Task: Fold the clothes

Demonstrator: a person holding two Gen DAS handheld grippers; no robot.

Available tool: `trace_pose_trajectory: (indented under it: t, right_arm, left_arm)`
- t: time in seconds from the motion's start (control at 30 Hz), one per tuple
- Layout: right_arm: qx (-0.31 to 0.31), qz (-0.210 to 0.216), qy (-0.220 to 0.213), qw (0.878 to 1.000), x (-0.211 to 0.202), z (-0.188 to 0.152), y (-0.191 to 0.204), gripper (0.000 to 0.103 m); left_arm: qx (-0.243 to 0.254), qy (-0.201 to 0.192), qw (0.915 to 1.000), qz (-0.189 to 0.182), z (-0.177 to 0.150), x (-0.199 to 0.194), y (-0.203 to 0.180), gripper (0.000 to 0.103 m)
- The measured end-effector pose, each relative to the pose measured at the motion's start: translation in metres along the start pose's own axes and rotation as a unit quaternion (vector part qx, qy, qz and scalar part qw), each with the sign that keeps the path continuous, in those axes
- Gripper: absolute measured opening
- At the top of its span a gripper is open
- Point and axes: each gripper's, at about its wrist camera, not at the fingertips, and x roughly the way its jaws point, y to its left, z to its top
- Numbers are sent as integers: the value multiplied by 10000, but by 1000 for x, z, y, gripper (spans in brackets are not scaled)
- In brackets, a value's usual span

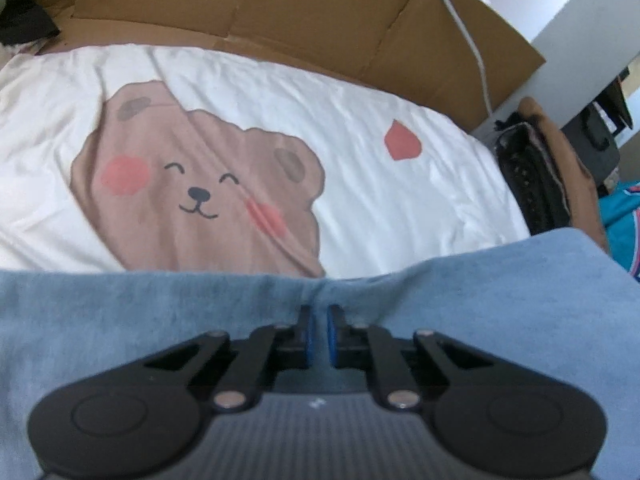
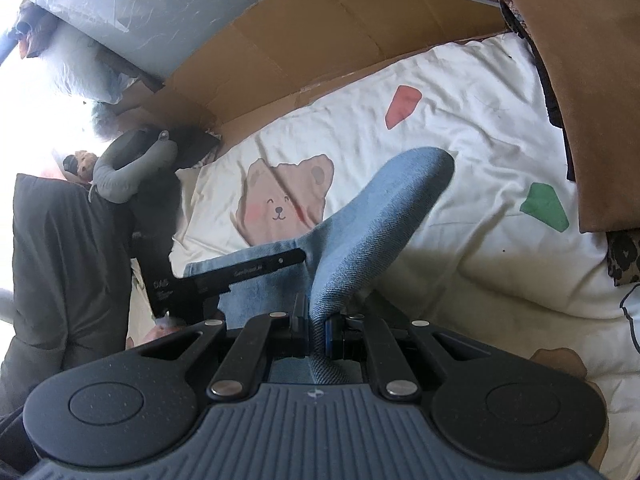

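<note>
Pinched between our right tongs [image 2: 318, 326], the blue denim garment [image 2: 372, 216] arches ahead over the bear-print bedcover [image 2: 480, 112]. Our left tongs [image 1: 319, 330] clamp its edge (narrowly); unequal pulling could skew the fold.

Legible text: little. Right wrist view: white print is showing on the black body of the left hand-held gripper [image 2: 224, 276], at its wider end [image 2: 160, 285] and along its finger [image 2: 248, 271]; both are reading too small and blurred to make out.
</note>
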Motion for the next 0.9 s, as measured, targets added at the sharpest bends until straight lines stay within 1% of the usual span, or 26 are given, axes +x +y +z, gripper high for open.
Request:
trace_pose_trajectory:
  t: [0.13, 0.2, 0.33, 0.47, 0.53, 0.6, 0.67, 0.77, 0.9]
  right_arm:
    - [-123, -15, 24, 9999, 1, -1, 5, 5]
    - [-202, -17, 46, 9998, 1, -1, 9, 5]
    - [-401, -44, 81, 9992, 0, -1, 23, 5]
    - [-629, -80, 112, 9979, -1, 3, 43, 5]
    - [-740, -122, 136, 9971, -2, 6, 55, 5]
    - [-874, -176, 190, 9958, -2, 7, 68, 5]
    - [-1019, -267, 275, 9941, -1, 9, 82, 5]
    - [-1239, -434, 416, 9905, 3, 14, 103, 5]
    - [-1673, -694, 721, 9808, 15, 22, 140, 5]
  left_arm:
    - [-5, 47, 10000, -7, 4, 6, -1, 4]
    - [-132, 35, 9999, -50, 6, 7, 1, 3]
    - [-266, -104, 9995, -156, 8, 5, 8, 3]
    - [-611, -76, 9977, -299, 7, -5, 20, 3]
    - [-662, -97, 9972, -339, 1, -16, 24, 7]
    - [-767, -112, 9962, -406, -7, -30, 30, 7]
    - [-819, -256, 9953, -448, -10, -48, 35, 7]
    - [-745, -504, 9952, -392, -9, -80, 43, 8]
    - [-990, -821, 9911, -349, -15, -115, 61, 11]
